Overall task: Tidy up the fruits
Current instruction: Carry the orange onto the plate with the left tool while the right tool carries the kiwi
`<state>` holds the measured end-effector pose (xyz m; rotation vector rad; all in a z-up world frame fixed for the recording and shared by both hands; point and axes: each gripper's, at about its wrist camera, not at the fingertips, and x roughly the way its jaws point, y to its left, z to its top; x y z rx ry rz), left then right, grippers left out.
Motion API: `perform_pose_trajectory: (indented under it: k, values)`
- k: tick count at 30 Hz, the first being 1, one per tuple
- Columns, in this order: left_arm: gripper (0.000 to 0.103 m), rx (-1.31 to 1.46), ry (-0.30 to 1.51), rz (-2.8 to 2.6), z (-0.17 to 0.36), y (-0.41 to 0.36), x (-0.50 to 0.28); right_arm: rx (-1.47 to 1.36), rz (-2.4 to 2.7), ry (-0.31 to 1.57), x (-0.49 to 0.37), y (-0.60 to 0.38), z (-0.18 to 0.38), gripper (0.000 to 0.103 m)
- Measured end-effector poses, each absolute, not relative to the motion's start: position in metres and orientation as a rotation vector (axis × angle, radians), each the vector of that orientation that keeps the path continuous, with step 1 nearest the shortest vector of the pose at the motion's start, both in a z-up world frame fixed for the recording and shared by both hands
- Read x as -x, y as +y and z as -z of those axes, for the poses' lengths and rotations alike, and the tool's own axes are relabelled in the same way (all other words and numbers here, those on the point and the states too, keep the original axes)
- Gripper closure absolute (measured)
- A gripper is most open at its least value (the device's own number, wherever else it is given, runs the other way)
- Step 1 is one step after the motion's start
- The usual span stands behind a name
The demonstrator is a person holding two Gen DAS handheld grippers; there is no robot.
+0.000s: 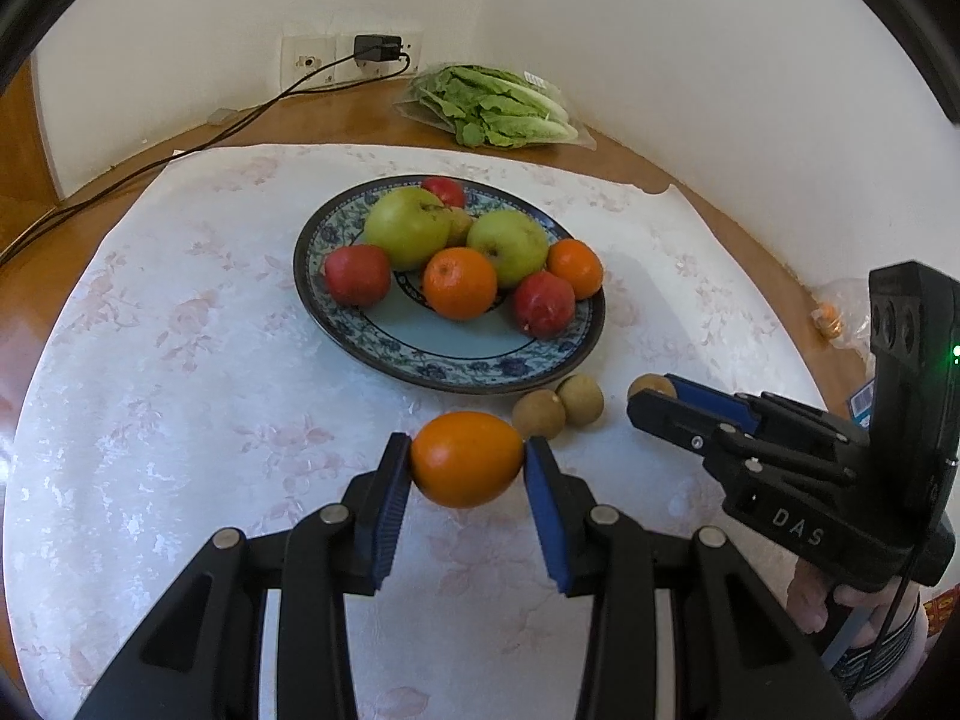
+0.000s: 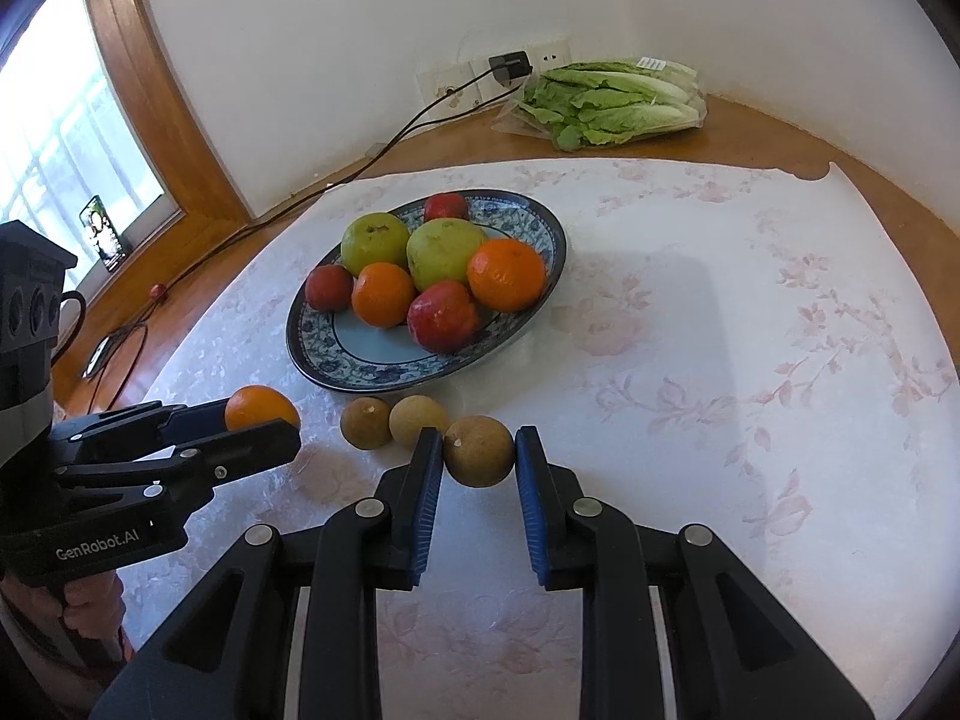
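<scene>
A blue patterned plate (image 1: 456, 360) (image 2: 366, 369) holds two green apples (image 1: 408, 228), red fruits (image 1: 357, 275) and two oranges (image 1: 460, 283) (image 2: 506, 273). My left gripper (image 1: 467, 461) is shut on an orange (image 1: 467, 459), just in front of the plate; it also shows in the right wrist view (image 2: 259, 407). My right gripper (image 2: 479, 451) is shut on a brown round fruit (image 2: 478, 451), seen in the left wrist view (image 1: 648, 385). Two more brown fruits (image 1: 561, 408) (image 2: 393, 420) lie on the cloth by the plate's front rim.
A white flowered cloth (image 1: 180, 360) (image 2: 750, 330) covers the round wooden table. A bag of lettuce (image 1: 498, 105) (image 2: 606, 102) lies at the back by the wall. A black cable (image 1: 180, 144) runs from a wall charger (image 1: 377, 48) across the table's left. A window (image 2: 54, 138) is at left.
</scene>
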<state>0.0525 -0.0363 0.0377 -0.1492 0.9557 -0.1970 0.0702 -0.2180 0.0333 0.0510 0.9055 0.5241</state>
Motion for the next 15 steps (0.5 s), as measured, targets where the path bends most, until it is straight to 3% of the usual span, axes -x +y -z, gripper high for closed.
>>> perform_pose_trajectory:
  k: [15]
  values:
    - [0.063,0.136,0.938,0.195,-0.049,-0.035,-0.055,-0.035,-0.545,0.886,-0.068,-0.220,-0.048,0.077]
